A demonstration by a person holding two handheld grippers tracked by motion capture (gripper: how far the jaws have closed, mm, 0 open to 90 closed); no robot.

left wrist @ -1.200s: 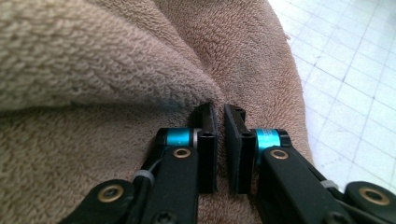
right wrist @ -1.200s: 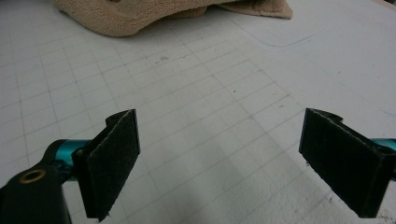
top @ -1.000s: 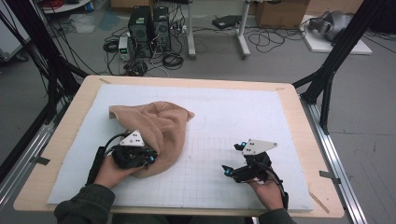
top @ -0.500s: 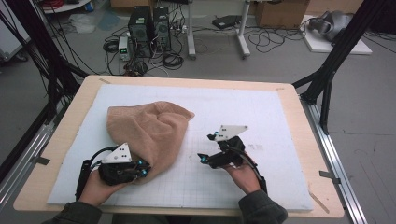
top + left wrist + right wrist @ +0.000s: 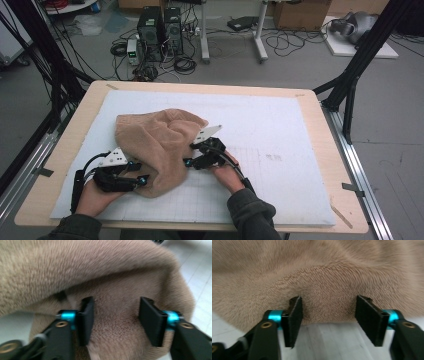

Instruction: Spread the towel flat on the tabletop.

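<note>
Tan fleece cloth (image 5: 160,145) between both grippers

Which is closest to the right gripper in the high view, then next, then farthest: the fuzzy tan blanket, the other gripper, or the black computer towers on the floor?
1. Fuzzy tan blanket: right at the right gripper, on its left.
2. Left gripper: across the blanket's near edge, at the table's front left.
3. Black computer towers: on the floor past the table's far edge.

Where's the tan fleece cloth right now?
High view: the tan fleece cloth lies bunched on the white mat's left half, between the left gripper and right gripper.
</note>
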